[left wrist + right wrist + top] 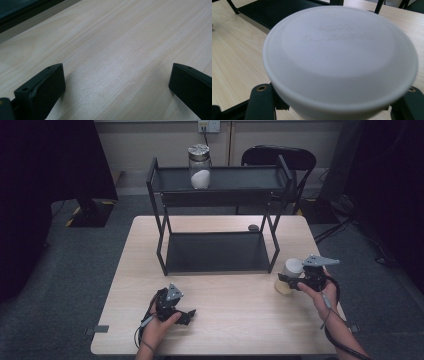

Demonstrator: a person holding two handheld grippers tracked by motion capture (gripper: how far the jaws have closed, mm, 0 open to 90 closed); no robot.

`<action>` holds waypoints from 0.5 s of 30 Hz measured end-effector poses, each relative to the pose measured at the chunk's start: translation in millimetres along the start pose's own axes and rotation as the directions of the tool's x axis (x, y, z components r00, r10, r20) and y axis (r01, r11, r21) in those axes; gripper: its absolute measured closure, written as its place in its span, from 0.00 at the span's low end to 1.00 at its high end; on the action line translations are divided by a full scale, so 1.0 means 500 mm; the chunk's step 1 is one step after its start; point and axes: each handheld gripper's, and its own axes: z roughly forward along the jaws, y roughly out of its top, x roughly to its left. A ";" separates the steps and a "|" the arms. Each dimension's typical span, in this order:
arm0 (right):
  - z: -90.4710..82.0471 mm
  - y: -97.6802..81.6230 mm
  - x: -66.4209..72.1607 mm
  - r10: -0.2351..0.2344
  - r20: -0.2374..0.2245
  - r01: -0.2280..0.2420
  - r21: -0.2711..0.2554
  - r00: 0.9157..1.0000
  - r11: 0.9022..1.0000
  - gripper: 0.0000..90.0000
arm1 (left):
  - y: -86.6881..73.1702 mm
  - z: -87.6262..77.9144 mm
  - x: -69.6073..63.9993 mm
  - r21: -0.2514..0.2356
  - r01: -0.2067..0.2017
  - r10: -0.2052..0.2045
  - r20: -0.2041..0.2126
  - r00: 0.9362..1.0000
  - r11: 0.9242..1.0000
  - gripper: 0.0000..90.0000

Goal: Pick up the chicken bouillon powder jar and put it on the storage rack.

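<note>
Jaws of the right gripper (296, 281) pinch an upright white-lidded container (288, 276) on the tabletop (225, 315) near its right edge, just right of the black shelf rack (217, 251), while the left gripper (186, 316), farther away, rests with jaws spread.

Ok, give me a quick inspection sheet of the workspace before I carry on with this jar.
Surface: light wooden table, bare in front of the rack.
Job's things: white-lidded jar near the table's right edge, held in the right gripper; its white lid sits between the jaws.
Clutter: small dark object behind the rack, too small to identify.
Grippers: right gripper shut on the jar; left gripper open, low over bare wood, nothing between its jaws.
Cables: one trails from each gripper along the forearm.
Surroundings: black two-tier rack with a metal-lidded glass jar on its top shelf; black chair behind; grey floor.
</note>
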 end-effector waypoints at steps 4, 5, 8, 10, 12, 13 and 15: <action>0.000 0.007 0.000 -0.020 -0.002 0.020 0.013 1.000 1.000 0.38 | 0.000 0.000 0.000 0.000 0.000 0.000 0.000 1.000 1.000 0.00; 0.000 0.012 -0.001 -0.023 -0.007 0.023 0.021 1.000 1.000 0.38 | 0.000 0.000 0.000 0.000 0.000 0.000 0.000 1.000 1.000 0.00; 0.001 0.020 -0.004 -0.032 -0.025 0.033 0.034 0.999 0.999 0.39 | 0.000 0.000 0.000 0.000 0.000 0.000 0.000 1.000 1.000 0.00; 0.001 0.024 -0.003 -0.041 -0.029 0.043 0.038 0.999 0.998 0.39 | 0.000 0.000 0.000 0.000 0.000 0.000 0.000 1.000 1.000 0.00; 0.002 0.026 -0.004 -0.042 -0.038 0.043 0.034 0.998 0.998 0.39 | 0.000 0.000 0.000 0.000 0.000 0.000 0.000 1.000 1.000 0.00; 0.002 0.026 -0.004 -0.037 -0.043 0.038 0.031 0.998 0.999 0.39 | 0.000 0.000 0.000 0.000 0.000 0.000 0.000 1.000 1.000 0.00; 0.004 0.031 -0.005 -0.034 -0.063 0.035 0.027 0.997 0.999 0.39 | 0.000 0.000 0.000 0.000 0.000 0.000 0.000 1.000 1.000 0.00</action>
